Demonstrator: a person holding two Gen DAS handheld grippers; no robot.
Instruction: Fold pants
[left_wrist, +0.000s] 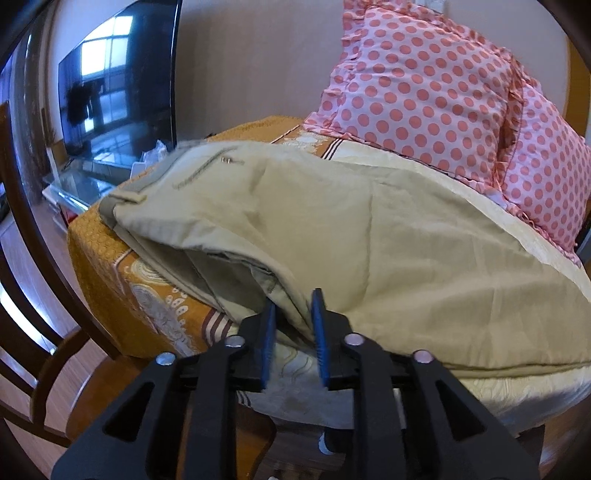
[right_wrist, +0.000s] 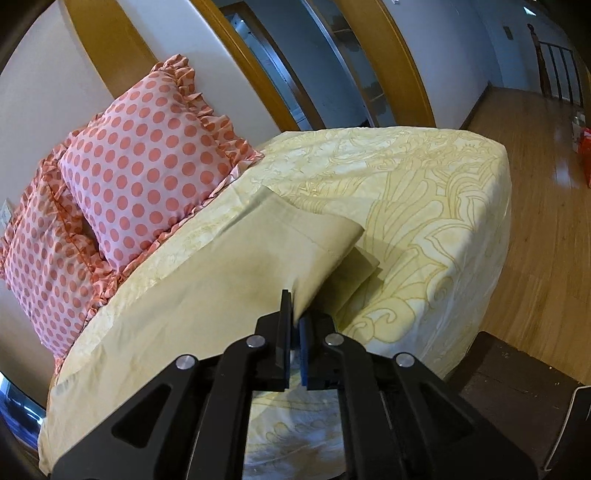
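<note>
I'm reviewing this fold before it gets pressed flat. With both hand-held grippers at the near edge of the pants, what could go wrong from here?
1. The left hand-held gripper has its jaws parted around the pants; the folded layers may slip apart.
2. The right hand-held gripper pinches only a corner, and the leg ends beyond already lie staggered, so a tug could skew them further.
3. The waistband hangs near the bed edge and might slide off.

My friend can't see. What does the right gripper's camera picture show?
The right gripper pinches an edge of folded beige pants lying on a bed with a pale yellow cover. Two pink polka-dot pillows lean against the wall behind.
</note>
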